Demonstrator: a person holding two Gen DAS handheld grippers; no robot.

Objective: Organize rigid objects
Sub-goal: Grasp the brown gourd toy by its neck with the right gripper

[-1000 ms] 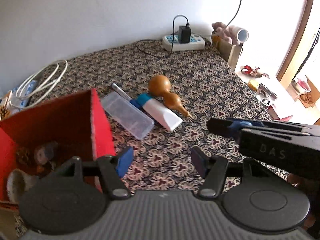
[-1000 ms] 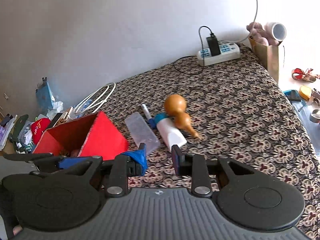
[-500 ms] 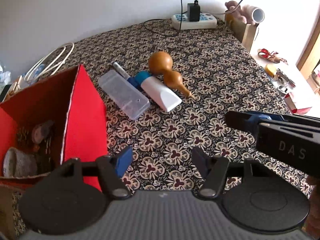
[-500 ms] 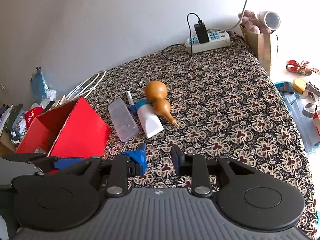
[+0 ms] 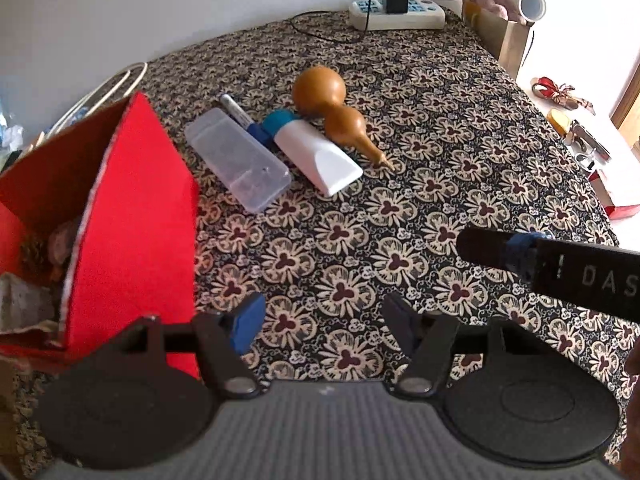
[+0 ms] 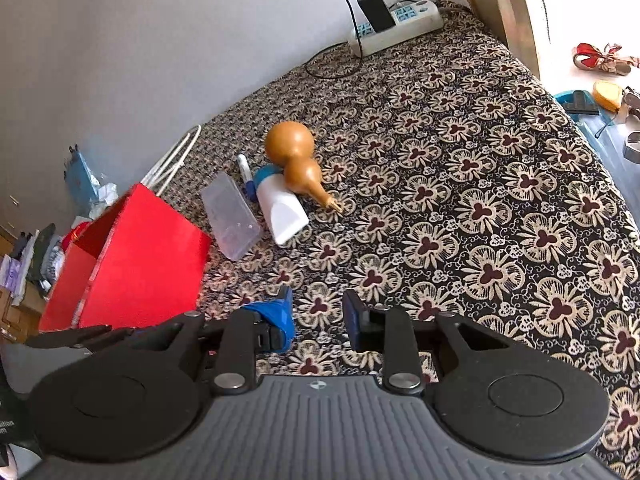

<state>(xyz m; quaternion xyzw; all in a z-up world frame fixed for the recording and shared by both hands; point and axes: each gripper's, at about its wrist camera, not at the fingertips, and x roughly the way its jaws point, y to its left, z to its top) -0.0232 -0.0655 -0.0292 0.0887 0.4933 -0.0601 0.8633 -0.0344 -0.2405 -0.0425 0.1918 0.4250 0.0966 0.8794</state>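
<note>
Four rigid objects lie clustered at mid-tabletop: a brown gourd (image 5: 320, 92), a white bottle (image 5: 316, 152) with a teal cap touching the gourd's side, a clear plastic case (image 5: 238, 160) just beside the bottle, and a pen (image 5: 236, 110) lying between case and bottle. To their left stands a red box (image 5: 132, 216), open at the top, with several small items inside that are too dim to identify.

The tabletop (image 5: 440, 184) carries a dark cloth with a cream floral pattern and runs back to a plain pale wall (image 6: 160, 40). At the far edge against the wall lies a white power strip (image 5: 398, 14) with a black adapter plugged in; a black cable loops on the cloth just before it. A brown paper bag (image 6: 516, 16) stands at the far right corner. White cord loops (image 6: 172, 160) lie behind the red box. Beyond the right edge, small clutter rests on a lighter surface.

The left claw (image 5: 324, 320) hangs above bare cloth near the red box, jaws spread wide with nothing between them. The right claw (image 6: 318, 312) hangs above cloth on the near side of the cluster, its jaws closing, a narrow gap remaining and nothing in it. The cloth between both claws and the objects is unobstructed; the right half of the tabletop is open.
</note>
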